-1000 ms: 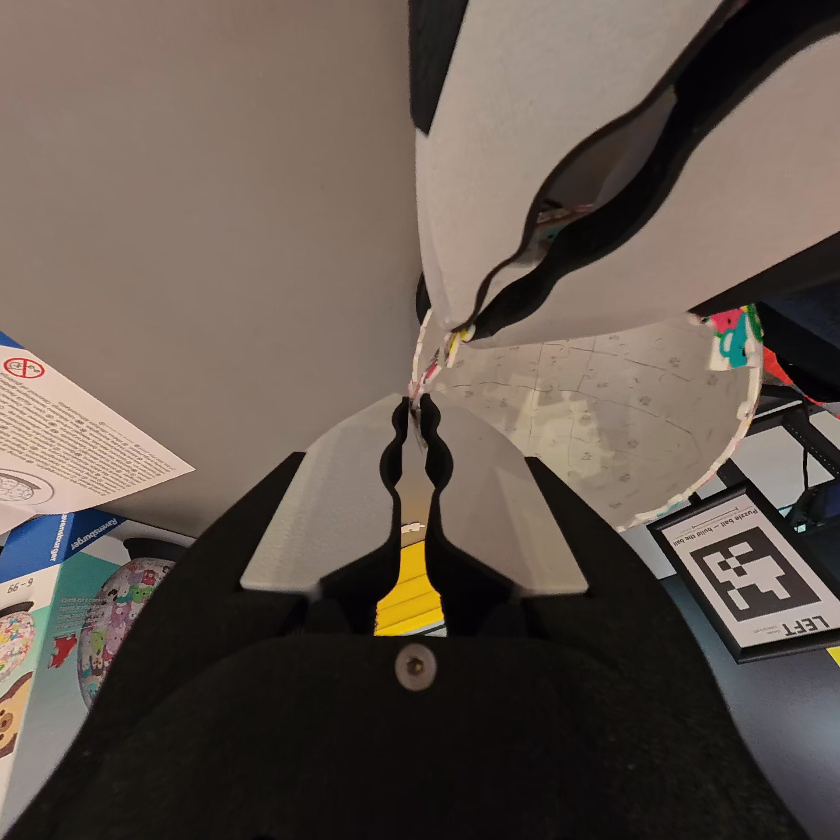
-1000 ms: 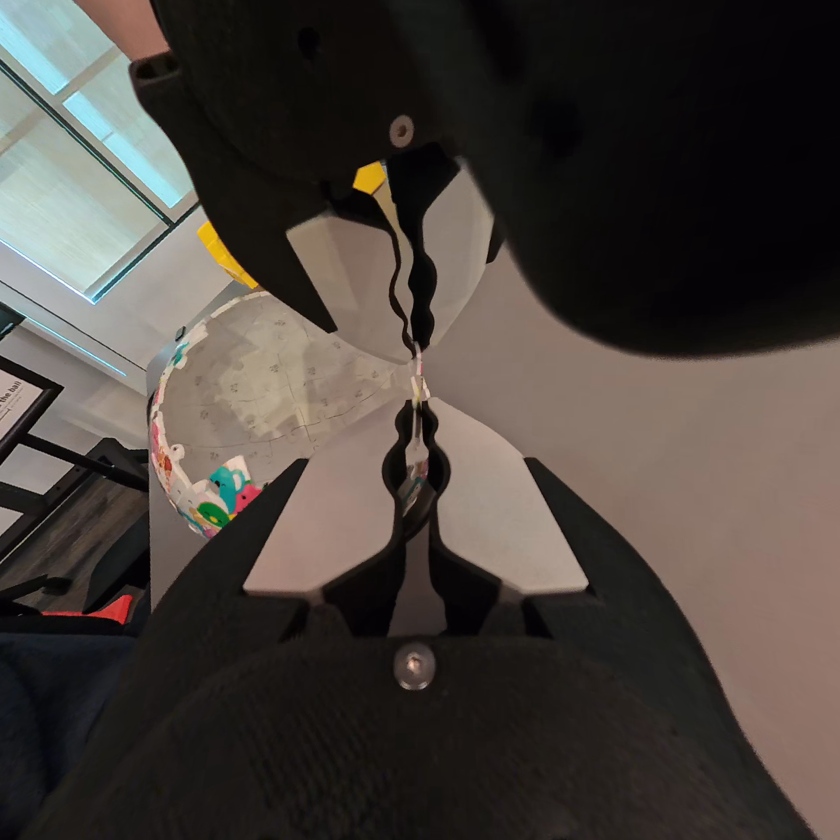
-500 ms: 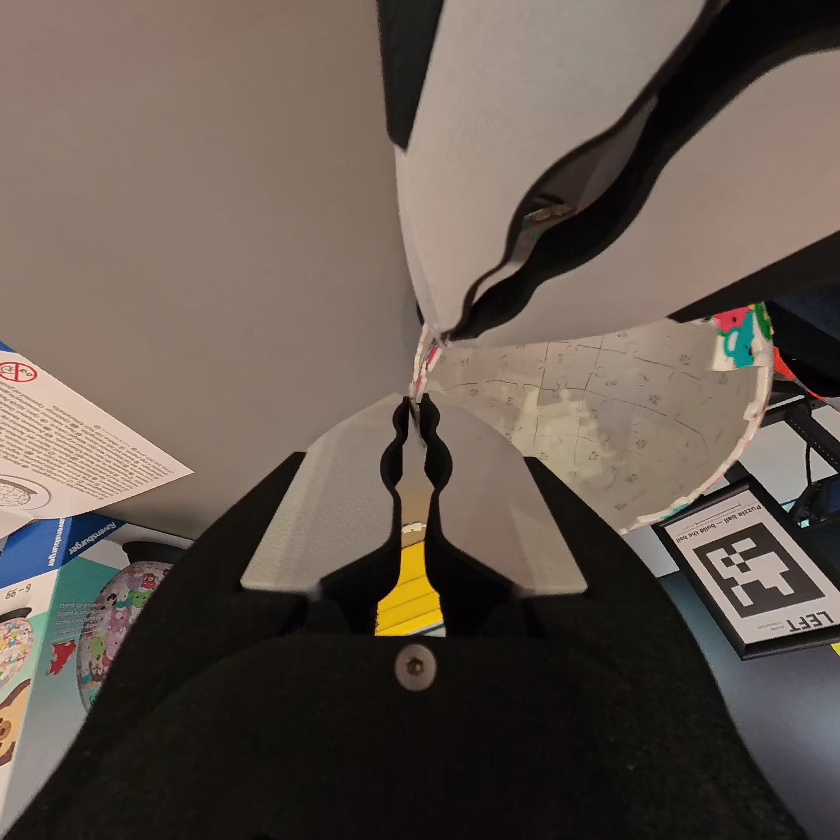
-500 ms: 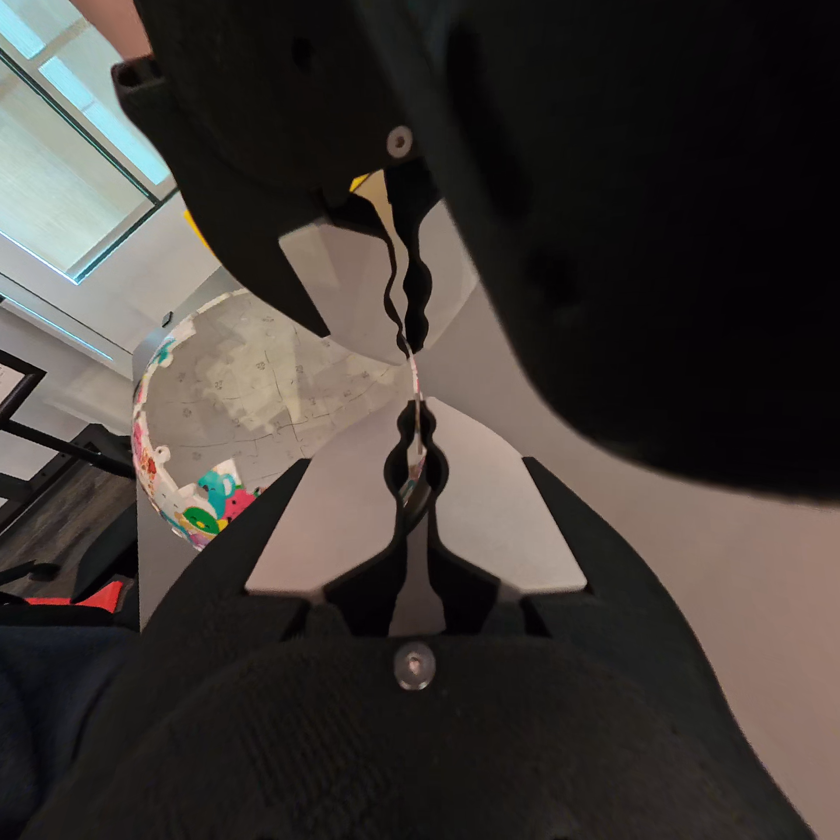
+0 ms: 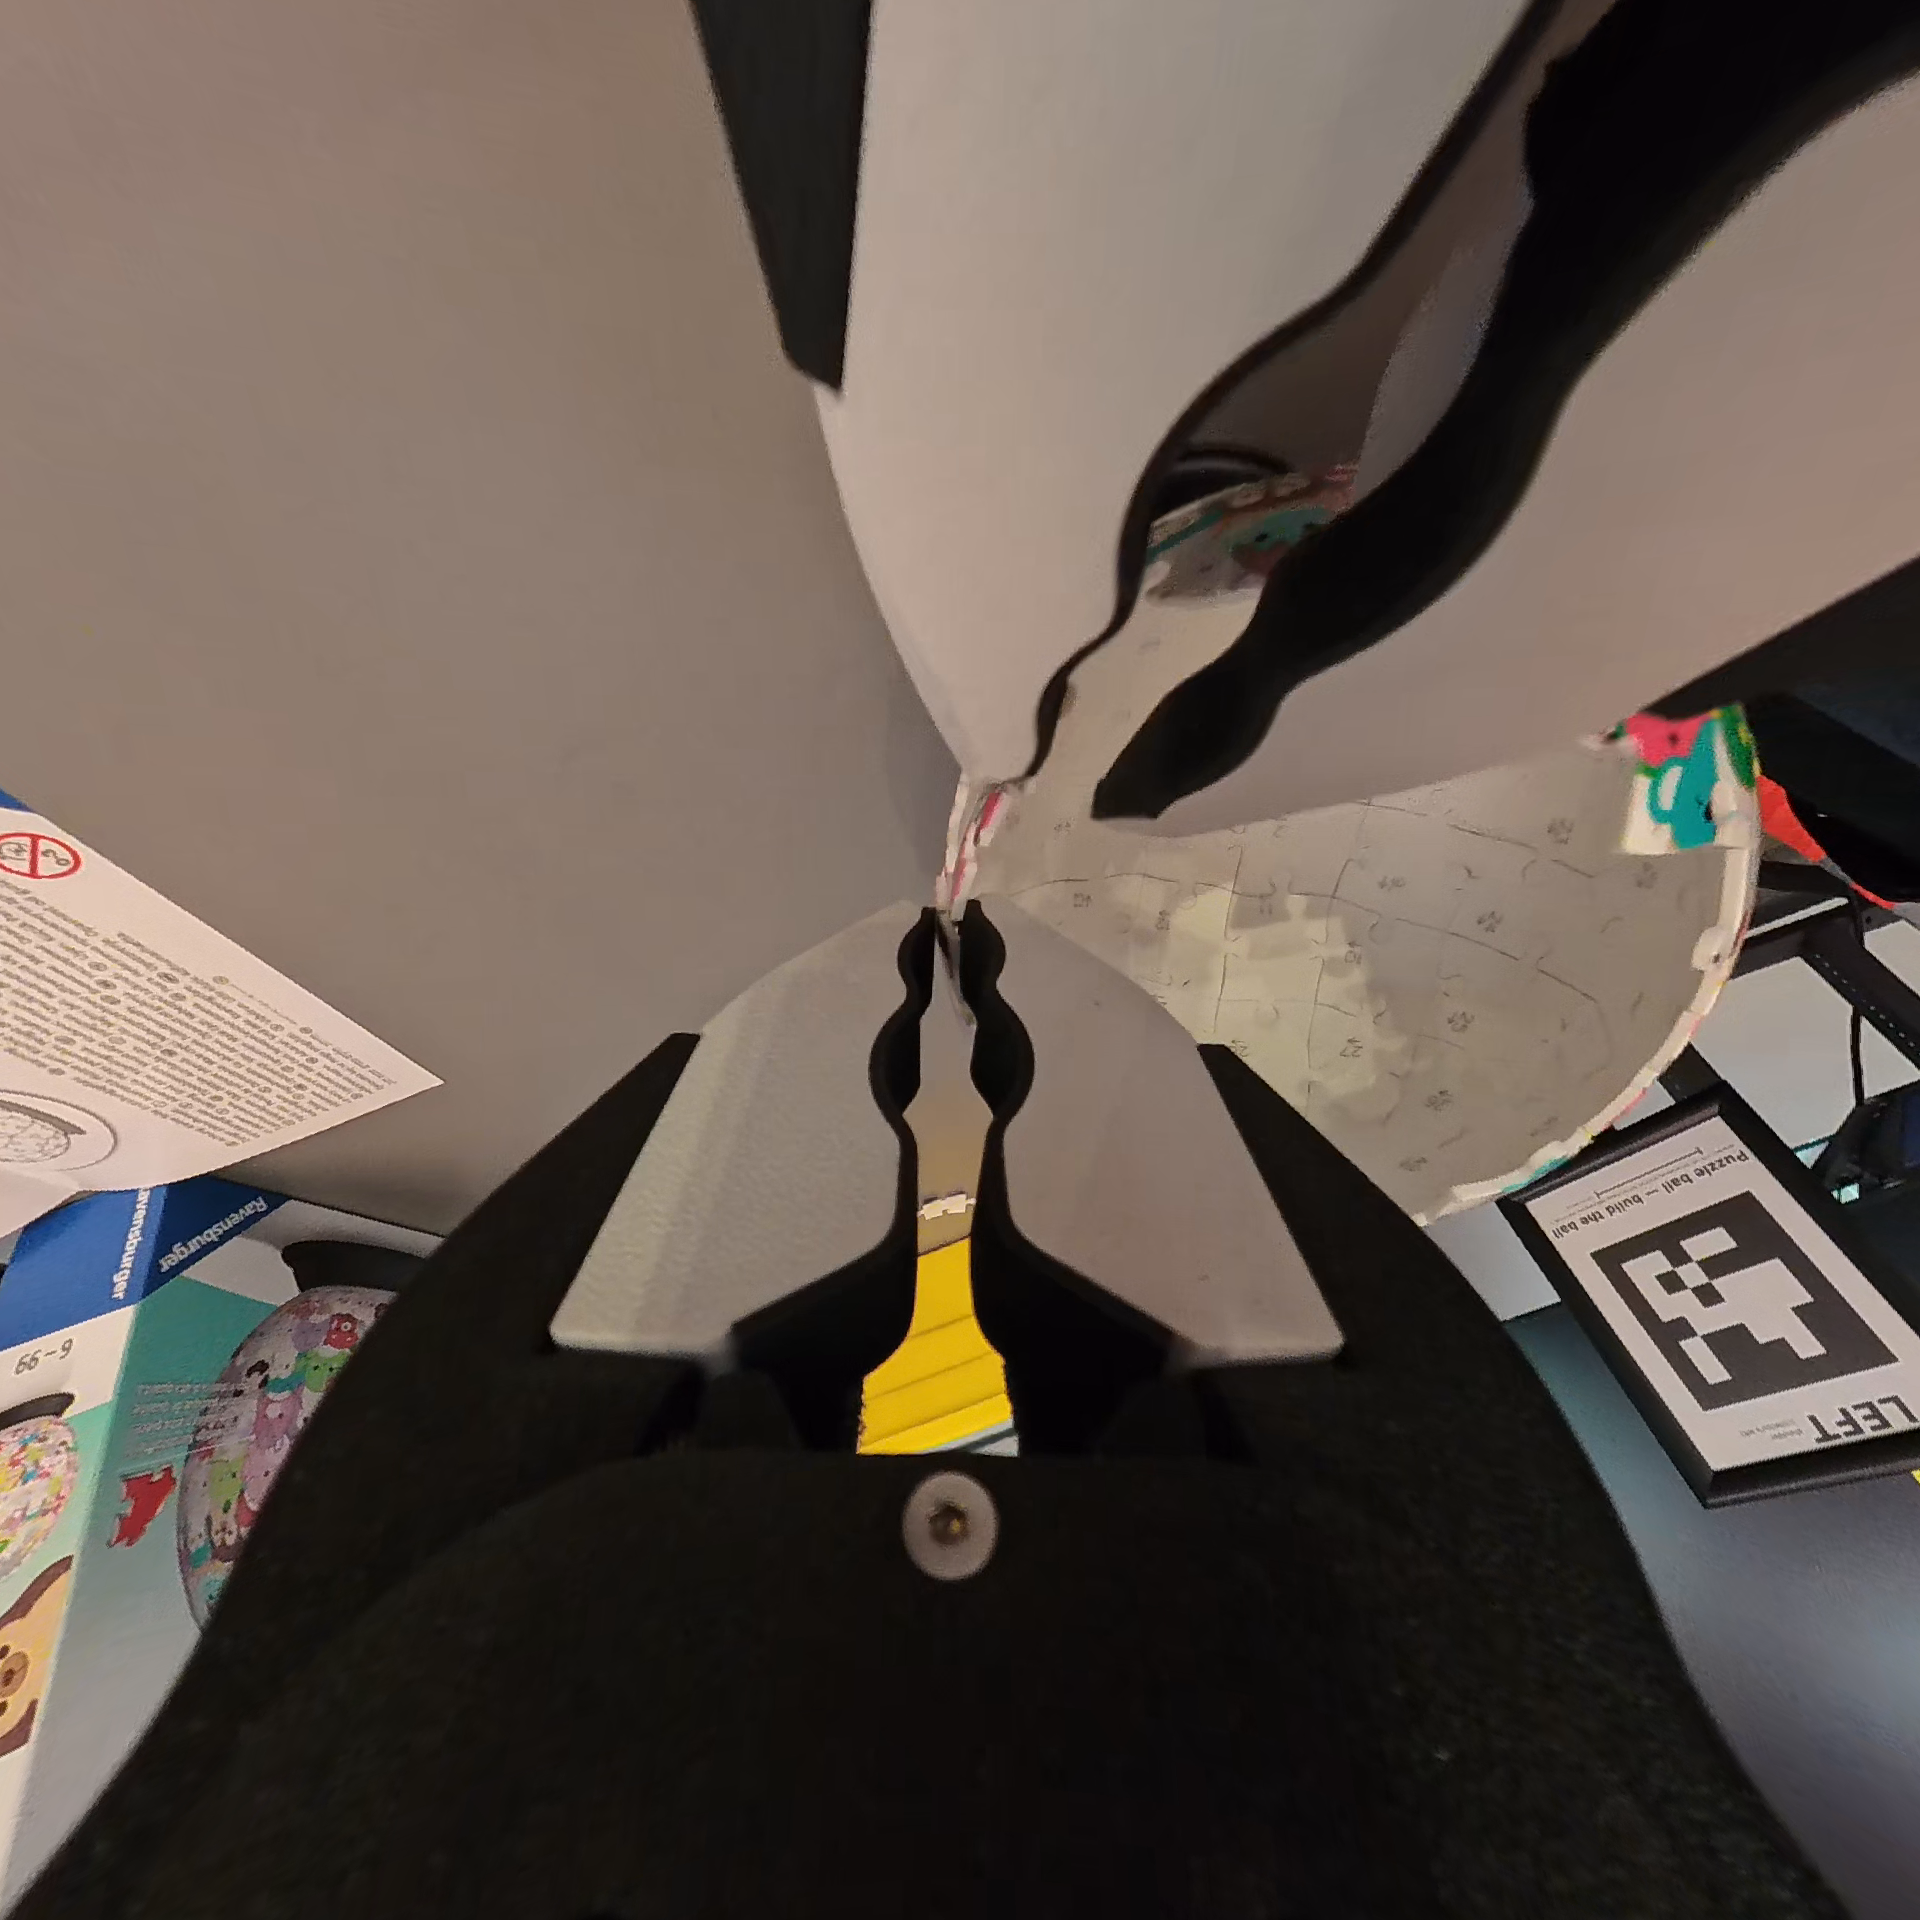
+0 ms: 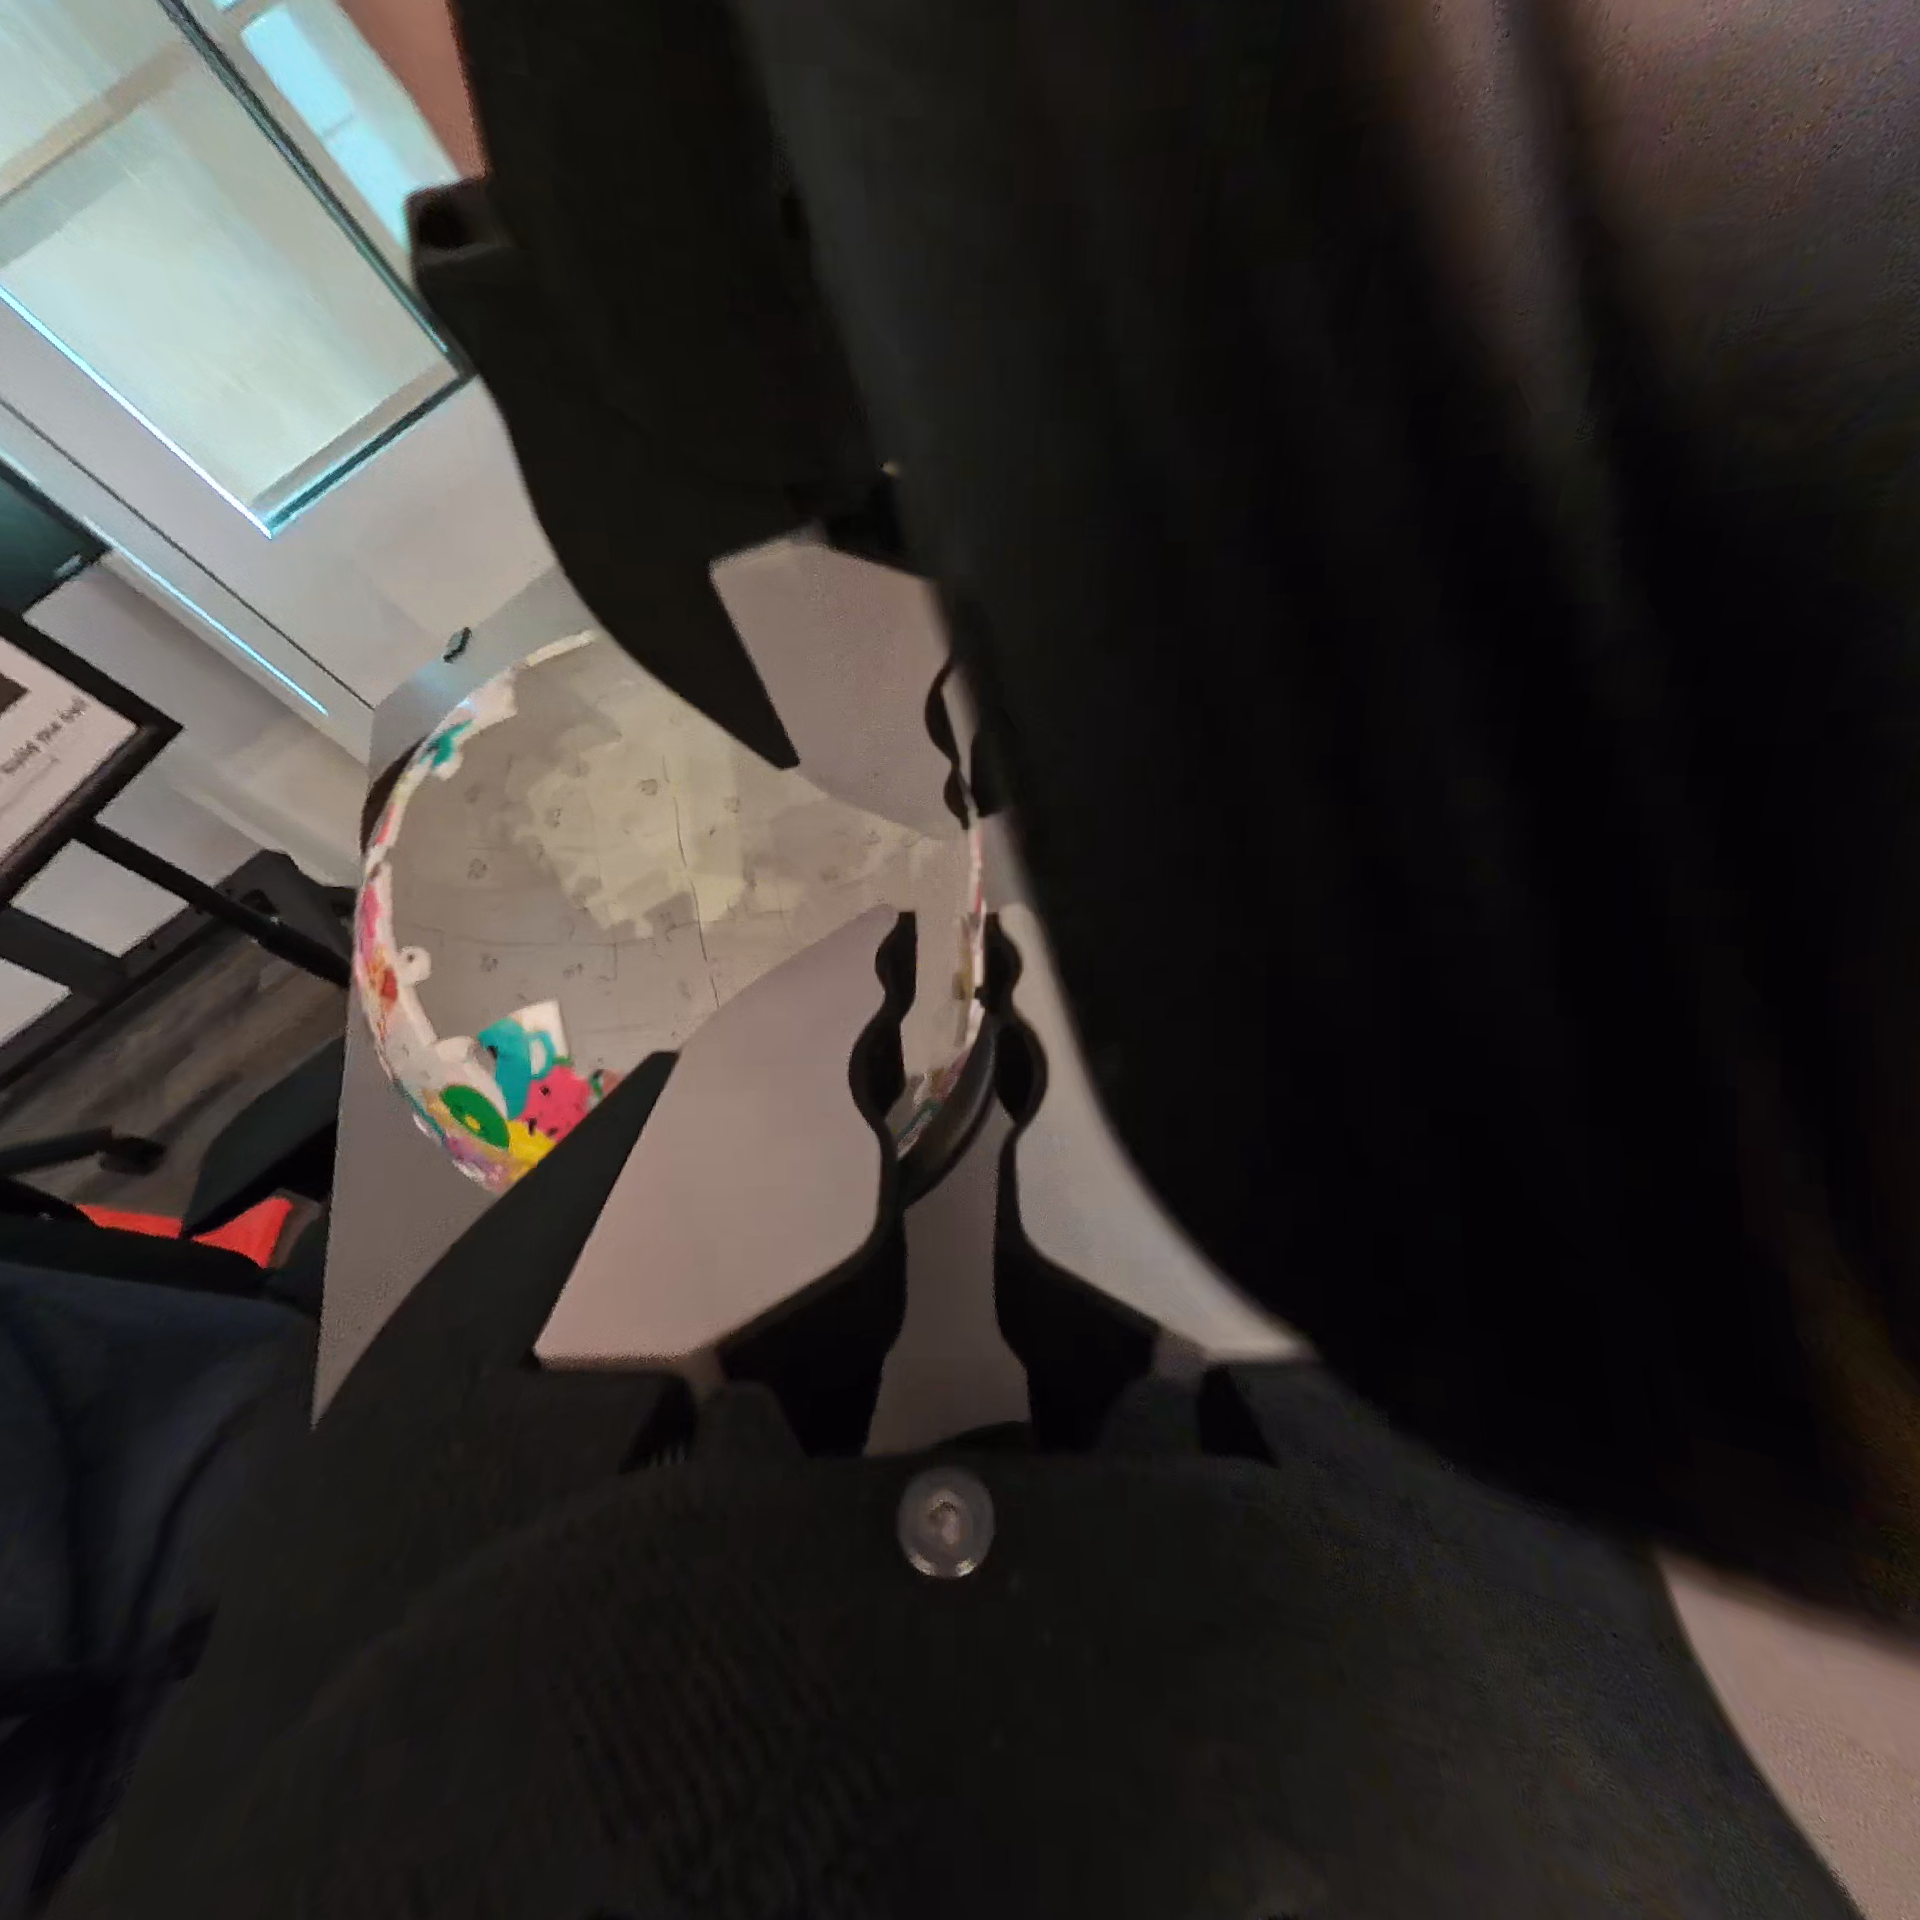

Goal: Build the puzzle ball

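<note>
The left hand-held gripper is pinched nearly closed on the thin rim of the half-built puzzle ball, holding the shell up in the air above the tabletop. The shell is a bowl at this point, its pale grey inside facing the left wrist camera and the bright printed outside peeking over the far edge.

Across from it comes the right hand-held gripper, tips almost head to head with the left one. Its jaws stand a narrow gap apart, and a curved, colourful strip of puzzle runs right through that gap. Whether that strip is a loose piece being offered up or the shell's own rim, the blur won't let anyone say, and it isn't clear that the pads are truly pressing on it.

Judging from this, the step in hand is work on the rim: seating or pressing a piece into the open edge while the left side steadies the shell. Roughly half the sphere looks done.

The next move calls for a fine line-up of tabs with the edge, then a gentle squeeze along the seam, with the left grip kept firm so the thin shell doesn't flex or pop apart.

Off to the side lie the puzzle box, an instruction sheet and a framed marker card.
</note>
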`<state>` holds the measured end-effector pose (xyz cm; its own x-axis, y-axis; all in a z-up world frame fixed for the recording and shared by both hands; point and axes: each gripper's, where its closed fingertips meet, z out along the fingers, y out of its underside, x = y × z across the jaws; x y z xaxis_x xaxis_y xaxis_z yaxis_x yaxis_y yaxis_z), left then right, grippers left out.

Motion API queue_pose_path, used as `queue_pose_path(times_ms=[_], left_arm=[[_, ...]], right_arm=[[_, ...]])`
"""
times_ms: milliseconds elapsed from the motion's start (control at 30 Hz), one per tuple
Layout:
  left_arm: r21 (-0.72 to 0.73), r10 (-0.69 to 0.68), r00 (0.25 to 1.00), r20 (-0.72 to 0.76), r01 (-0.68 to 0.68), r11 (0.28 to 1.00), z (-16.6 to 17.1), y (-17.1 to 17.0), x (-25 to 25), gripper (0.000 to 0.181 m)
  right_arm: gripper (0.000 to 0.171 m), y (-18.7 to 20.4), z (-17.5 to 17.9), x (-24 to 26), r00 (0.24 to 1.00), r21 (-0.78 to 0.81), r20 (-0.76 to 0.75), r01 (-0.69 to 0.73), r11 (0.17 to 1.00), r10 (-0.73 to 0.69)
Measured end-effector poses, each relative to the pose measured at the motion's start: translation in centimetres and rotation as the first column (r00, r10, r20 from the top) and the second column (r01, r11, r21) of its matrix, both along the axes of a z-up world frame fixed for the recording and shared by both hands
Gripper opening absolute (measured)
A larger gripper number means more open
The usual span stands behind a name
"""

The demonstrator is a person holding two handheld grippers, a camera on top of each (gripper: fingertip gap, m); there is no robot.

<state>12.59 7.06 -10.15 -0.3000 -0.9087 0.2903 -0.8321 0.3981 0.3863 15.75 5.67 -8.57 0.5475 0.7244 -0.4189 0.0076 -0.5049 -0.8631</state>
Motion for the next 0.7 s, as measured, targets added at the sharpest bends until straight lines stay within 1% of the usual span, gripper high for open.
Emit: queue_pose_path(times_ms=[33,133,167,267,300,367,533,700], left_arm=[[-0.001,0.002,1.0,0.001,-0.002,1.0,0.0,0.0,0.0,0.004],[0.0,0.0,1.0,0.0,0.0,1.0,0.0,0.0,0.0,0.004],[0.0,0.0,1.0,0.0,0.0,1.0,0.0,0.0,0.0,0.004],[-0.002,0.009,1.0,0.002,-0.009,1.0,0.0,0.0,0.0,0.004],[-0.002,0.009,1.0,0.001,-0.009,1.0,0.0,0.0,0.0,0.004],[-0.002,0.008,1.0,0.002,-0.008,1.0,0.0,0.0,0.0,0.004],[-0.002,0.006,1.0,0.002,-0.006,1.0,0.0,0.0,0.1,0.004],[-0.001,0.006,1.0,0.006,-0.006,1.0,0.1,0.0,0.1,0.004]], right_arm=[[0.012,-0.2,0.2,0.0,1.0,0.027,0.005,-0.024,0.999,0.024],[0.016,-0.4,0.3,-0.2,0.996,0.075,0.055,-0.076,0.994,0.072],[0.016,-0.2,0.2,-0.2,0.993,0.094,0.095,-0.075,0.993,0.066],[0.017,0.7,-0.1,0.4,0.973,0.192,0.232,-0.036,0.981,-0.01],[0.017,0.7,-0.4,0.4,0.966,0.194,0.259,-0.039,0.98,-0.013],[0.019,0.5,-0.8,-0.1,0.964,0.172,0.266,-0.058,0.983,0.01],[0.018,0.5,-0.1,-0.4,0.971,0.138,0.238,-0.065,0.988,0.03],[0.013,0.8,0.4,-0.5,0.965,0.112,0.255,-0.084,0.99,0.053]])
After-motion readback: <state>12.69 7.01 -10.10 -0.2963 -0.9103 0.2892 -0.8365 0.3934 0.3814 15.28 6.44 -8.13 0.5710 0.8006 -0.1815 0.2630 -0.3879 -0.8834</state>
